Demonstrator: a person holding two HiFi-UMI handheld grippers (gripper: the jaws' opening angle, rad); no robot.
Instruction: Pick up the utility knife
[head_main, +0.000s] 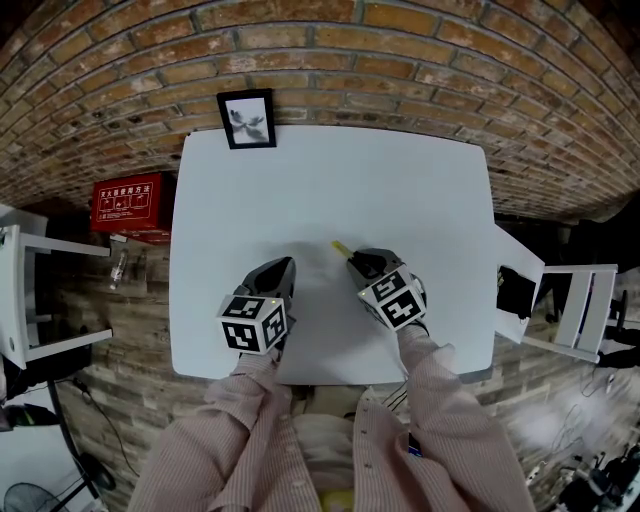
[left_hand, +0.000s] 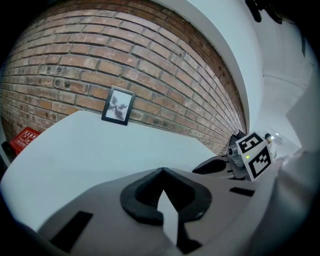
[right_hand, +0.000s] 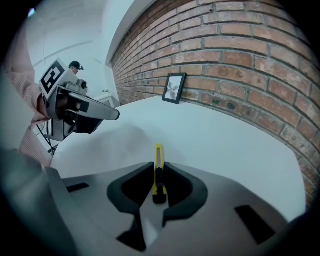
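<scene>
The utility knife (head_main: 341, 247) is slim and yellow, with a black slider, and lies on the white table (head_main: 330, 180) right of centre. In the right gripper view the utility knife (right_hand: 158, 152) runs straight between the jaws, its yellow end sticking out past the tips. My right gripper (right_hand: 159, 165) is shut on its black middle part. The right gripper (head_main: 358, 262) points down at the table. My left gripper (head_main: 283, 265) hovers a short way to the left; in its own view the left gripper (left_hand: 161, 171) is shut with nothing in it.
A small framed picture (head_main: 247, 119) leans against the brick wall (head_main: 400, 50) at the table's far edge. On the floor to the left stand a red box (head_main: 125, 200) and a white chair (head_main: 30, 300). Another white chair (head_main: 580, 300) stands at the right.
</scene>
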